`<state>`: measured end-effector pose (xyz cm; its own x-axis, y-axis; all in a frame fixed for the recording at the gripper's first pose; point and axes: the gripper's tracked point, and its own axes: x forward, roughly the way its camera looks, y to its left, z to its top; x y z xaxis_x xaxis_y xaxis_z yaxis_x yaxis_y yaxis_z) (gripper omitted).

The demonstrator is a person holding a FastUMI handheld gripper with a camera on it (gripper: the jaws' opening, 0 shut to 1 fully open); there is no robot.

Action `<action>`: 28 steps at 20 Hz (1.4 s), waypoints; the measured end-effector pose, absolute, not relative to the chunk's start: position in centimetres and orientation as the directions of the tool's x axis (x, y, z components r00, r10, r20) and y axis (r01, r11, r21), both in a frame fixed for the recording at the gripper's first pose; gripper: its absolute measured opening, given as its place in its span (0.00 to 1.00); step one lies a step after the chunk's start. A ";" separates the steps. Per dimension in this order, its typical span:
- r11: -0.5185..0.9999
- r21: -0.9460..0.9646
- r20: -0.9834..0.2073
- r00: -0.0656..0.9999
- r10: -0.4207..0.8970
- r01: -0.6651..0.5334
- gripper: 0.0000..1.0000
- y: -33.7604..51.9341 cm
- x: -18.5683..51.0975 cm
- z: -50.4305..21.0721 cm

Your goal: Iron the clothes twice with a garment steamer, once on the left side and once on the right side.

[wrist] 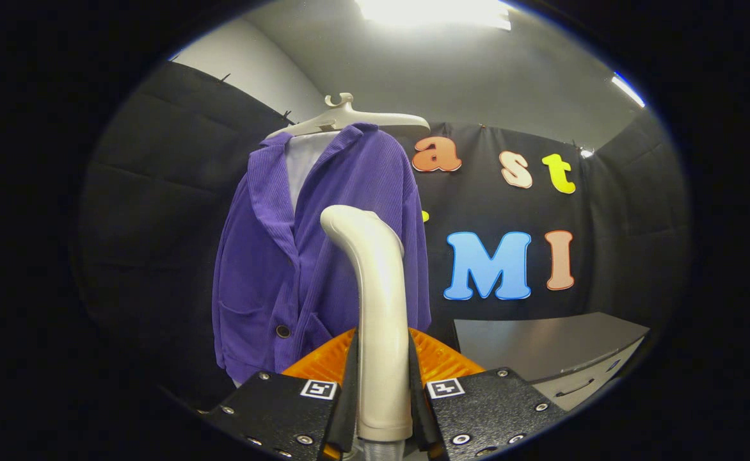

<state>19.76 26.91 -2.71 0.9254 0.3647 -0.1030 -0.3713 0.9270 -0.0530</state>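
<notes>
Gripper view puts your claw (382,378) low in the centre of the frame, its two fingers pinching the cream handle of the garment steamer (375,307) from either side. Both fingers (349,384) press flat against the handle, with no gap showing on either flank. You can see the steamer rising straight up from between them, then bending over toward the upper left at its rounded top, so that its head points at the clothing ahead.

Just beyond the fingers, at centre frame, hangs the purple cardigan (272,256), a ribbed knit with a dark button (283,331) near its lower front and a patch pocket on the left of the picture. A white garment (303,166) shows inside its open collar. Whether the steamer's head touches the knit, you cannot tell from here; it overlaps the front placket.

A pale plastic hanger (349,118) carries the cardigan near the top centre. Behind it, black cloth lines the booth. At lower right, a grey cabinet (554,346) with a drawer handle stands against that wall.
</notes>
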 end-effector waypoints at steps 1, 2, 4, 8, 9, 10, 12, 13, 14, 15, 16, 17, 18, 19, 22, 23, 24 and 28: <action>0.926 -0.058 -0.116 0.924 0.365 -0.373 0.36 26.8 19.4 -3.5; 0.926 -0.061 -0.130 0.922 0.363 -0.373 0.36 26.8 19.2 -4.3; 0.925 -0.062 -0.153 0.920 0.362 -0.374 0.36 26.8 18.5 -5.5; 0.925 -0.063 -0.203 0.913 0.355 -0.374 0.37 26.7 16.8 -8.2; 0.925 -0.062 -0.222 0.909 0.353 -0.374 0.36 26.7 16.3 -9.3; 0.925 -0.061 -0.241 0.905 0.351 -0.375 0.37 26.7 15.8 -10.3; 0.926 -0.064 -0.267 0.901 0.343 -0.372 0.37 26.3 14.5 -12.1; 0.927 -0.065 -0.276 0.899 0.339 -0.369 0.37 26.2 14.0 -12.8; 0.927 -0.062 -0.293 0.895 0.336 -0.369 0.37 26.2 13.4 -13.9; 0.928 -0.057 -0.307 0.891 0.335 -0.368 0.37 26.3 13.0 -15.1; 0.927 -0.054 -0.330 0.883 0.333 -0.370 0.37 26.4 12.4 -16.3; 0.927 -0.053 -0.354 0.875 0.331 -0.372 0.37 26.5 12.0 -17.3; 0.927 -0.049 -0.372 0.868 0.329 -0.373 0.37 26.5 11.6 -18.4; 0.927 -0.049 -0.387 0.862 0.326 -0.373 0.37 26.5 11.5 -19.4; 0.928 -0.060 -0.396 0.862 0.315 -0.367 0.37 26.5 10.7 -20.8; 0.929 -0.062 -0.398 0.862 0.313 -0.366 0.37 26.5 10.5 -21.3; 0.929 -0.060 -0.399 0.862 0.313 -0.366 0.37 26.5 10.3 -21.6; 0.934 -0.035 -0.382 0.868 0.316 -0.355 0.37 26.5 9.5 -21.2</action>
